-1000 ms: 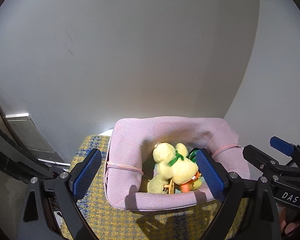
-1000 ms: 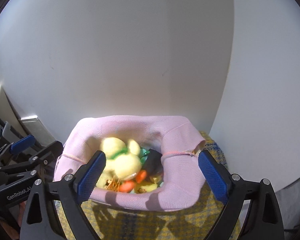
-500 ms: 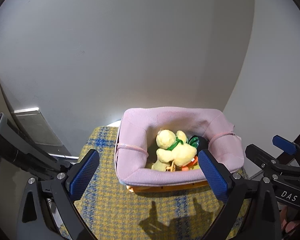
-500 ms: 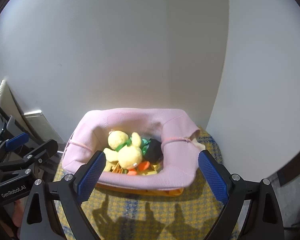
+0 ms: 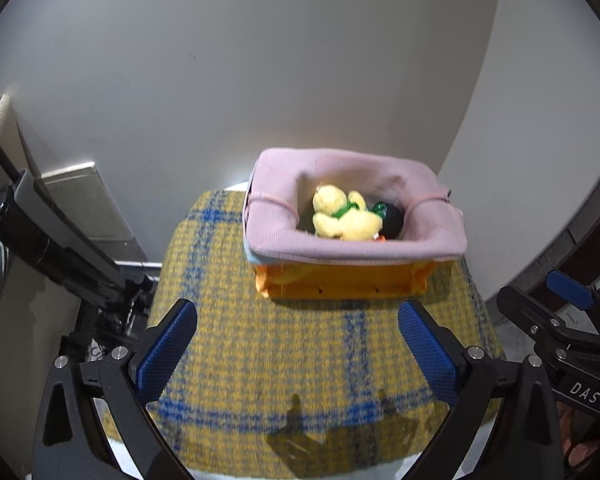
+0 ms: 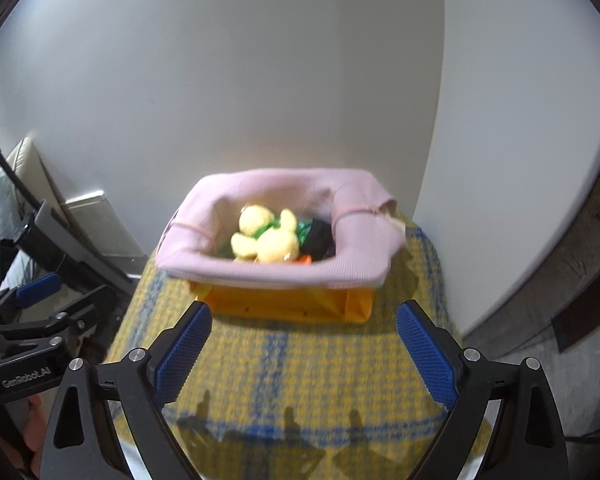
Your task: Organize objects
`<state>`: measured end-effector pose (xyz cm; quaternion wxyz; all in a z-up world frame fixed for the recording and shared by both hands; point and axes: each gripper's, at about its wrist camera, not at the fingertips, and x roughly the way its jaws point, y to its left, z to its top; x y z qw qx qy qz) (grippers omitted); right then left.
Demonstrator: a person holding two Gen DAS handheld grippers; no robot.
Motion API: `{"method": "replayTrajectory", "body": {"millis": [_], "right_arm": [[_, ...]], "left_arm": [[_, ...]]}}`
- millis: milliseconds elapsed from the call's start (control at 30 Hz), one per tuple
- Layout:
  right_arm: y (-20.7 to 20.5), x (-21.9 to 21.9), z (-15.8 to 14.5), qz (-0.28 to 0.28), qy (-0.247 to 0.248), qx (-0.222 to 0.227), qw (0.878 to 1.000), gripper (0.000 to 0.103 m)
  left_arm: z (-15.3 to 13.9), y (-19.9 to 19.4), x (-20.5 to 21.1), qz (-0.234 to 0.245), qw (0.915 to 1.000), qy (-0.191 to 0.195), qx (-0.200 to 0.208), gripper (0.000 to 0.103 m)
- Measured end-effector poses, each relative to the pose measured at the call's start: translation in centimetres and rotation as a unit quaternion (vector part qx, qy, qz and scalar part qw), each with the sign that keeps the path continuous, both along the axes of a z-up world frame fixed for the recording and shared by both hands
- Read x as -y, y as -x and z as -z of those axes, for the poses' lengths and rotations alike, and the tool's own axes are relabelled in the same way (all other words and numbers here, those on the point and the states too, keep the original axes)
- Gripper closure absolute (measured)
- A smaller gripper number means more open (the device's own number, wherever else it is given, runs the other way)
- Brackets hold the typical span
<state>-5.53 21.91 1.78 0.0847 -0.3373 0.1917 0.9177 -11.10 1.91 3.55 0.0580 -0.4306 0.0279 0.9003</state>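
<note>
An orange box with a pink knitted cover over its rim (image 5: 352,248) (image 6: 276,276) stands at the back of a yellow and blue checked cloth (image 5: 292,352) (image 6: 300,368). Inside lie a yellow plush toy (image 5: 342,218) (image 6: 270,238), a black item (image 5: 394,220) (image 6: 320,238) and small green and orange pieces. My left gripper (image 5: 296,350) is open and empty, in front of the box. My right gripper (image 6: 302,350) is open and empty, also in front of the box, apart from it.
White walls meet in a corner behind the box. A grey flat panel (image 5: 84,204) leans on the wall at the left, with a dark stand (image 5: 60,256) beside it. The cloth-covered surface drops off at left and right. Wooden floor (image 6: 572,280) shows at the right.
Both grippers have pulled back from the box, which now looks smaller and farther. The orange side of the box and more of the cloth have come into view.
</note>
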Motion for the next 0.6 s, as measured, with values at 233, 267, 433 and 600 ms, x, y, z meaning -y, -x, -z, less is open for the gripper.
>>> {"method": "replayTrajectory", "body": {"millis": [233,267,433,600], "right_arm": [[-4.7,1.6,1.1,0.001,0.017,0.017,1.0,0.009],[-5.3,1.9,1.3,0.001,0.019,0.021,1.0,0.009],[-8.2,3.3,2.4,-0.005,0.015,0.041,0.999,0.009],[-10.0,4.2,2.9,-0.004,0.006,0.049,0.999,0.009]], "left_arm": [[0.7,-4.4,0.4,0.002,0.9997,0.001,0.024,0.001],[0.8,-5.3,0.5,0.002,0.9996,0.002,0.027,0.001],[1.3,-8.2,1.3,-0.004,0.9991,0.007,0.042,0.001],[1.7,-10.7,2.1,-0.006,0.9984,0.013,0.054,0.001]]}}
